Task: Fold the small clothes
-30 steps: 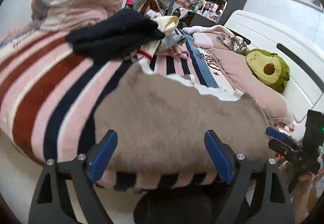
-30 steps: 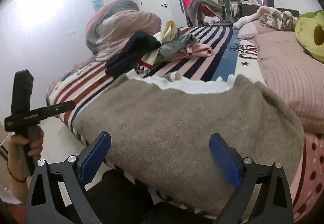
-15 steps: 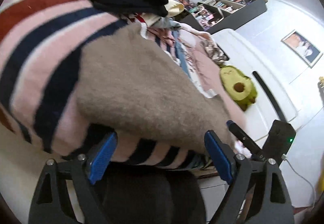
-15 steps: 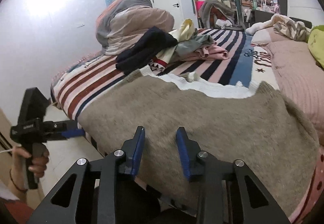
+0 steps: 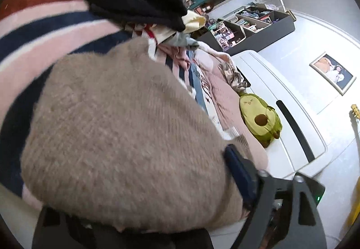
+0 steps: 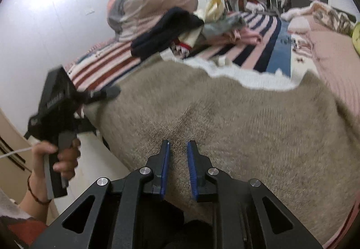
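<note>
The fuzzy beige knitted sweater (image 6: 236, 118) lies spread across the middle of the frame on the striped pink and navy bedspread (image 6: 258, 46). The right gripper (image 6: 177, 150) pinches its near edge between narrowed blue pads. The left gripper (image 6: 108, 93), at middle left, touches the sweater's corner; I cannot tell its opening.

- I can't read any text here.
- The left gripper (image 6: 56, 100) body carries light lettering, probably a brand mark, but it's too blurred to make out.
</note>
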Demonstrator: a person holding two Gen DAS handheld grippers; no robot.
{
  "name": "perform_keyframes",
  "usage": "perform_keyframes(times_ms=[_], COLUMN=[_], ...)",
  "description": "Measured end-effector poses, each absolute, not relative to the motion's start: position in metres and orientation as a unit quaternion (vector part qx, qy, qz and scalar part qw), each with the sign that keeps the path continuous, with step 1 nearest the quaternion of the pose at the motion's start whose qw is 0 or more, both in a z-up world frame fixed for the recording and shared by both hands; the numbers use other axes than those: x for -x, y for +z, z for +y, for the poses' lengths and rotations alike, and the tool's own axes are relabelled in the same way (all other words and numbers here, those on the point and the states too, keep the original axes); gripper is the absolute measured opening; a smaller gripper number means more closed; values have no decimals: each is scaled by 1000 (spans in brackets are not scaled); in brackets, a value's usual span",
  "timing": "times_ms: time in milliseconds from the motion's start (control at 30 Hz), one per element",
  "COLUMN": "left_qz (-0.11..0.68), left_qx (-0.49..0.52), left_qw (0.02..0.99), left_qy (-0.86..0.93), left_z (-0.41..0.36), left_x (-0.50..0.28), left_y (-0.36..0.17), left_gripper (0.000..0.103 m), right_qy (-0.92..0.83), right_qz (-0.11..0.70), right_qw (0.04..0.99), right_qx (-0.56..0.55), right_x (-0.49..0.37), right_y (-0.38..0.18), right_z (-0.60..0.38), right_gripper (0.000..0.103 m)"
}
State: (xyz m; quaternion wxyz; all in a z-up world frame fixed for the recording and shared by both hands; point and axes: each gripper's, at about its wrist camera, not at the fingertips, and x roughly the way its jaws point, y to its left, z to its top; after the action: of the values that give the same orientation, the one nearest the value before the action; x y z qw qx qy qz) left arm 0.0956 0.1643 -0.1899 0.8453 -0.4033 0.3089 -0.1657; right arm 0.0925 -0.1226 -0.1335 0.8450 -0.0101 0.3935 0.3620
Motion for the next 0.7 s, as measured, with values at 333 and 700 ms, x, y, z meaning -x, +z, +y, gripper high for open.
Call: perform_keyframes(times_ms=[333,700], left_qz=[262,239], left_qx=[313,175], left_qw=[894,923], left_qy=[-184,-245], left_z=[136,50], left_x=[-106,-104], left_y=[-132,-72], left_gripper=[33,29], right_qy=[349,365], right_qz=[397,373], right_qw=[849,847], right_qx=[-8,-107], right_x=[-90,-86], right_y=[-145,-137], right_z=[-121,-165], right_gripper=[8,15])
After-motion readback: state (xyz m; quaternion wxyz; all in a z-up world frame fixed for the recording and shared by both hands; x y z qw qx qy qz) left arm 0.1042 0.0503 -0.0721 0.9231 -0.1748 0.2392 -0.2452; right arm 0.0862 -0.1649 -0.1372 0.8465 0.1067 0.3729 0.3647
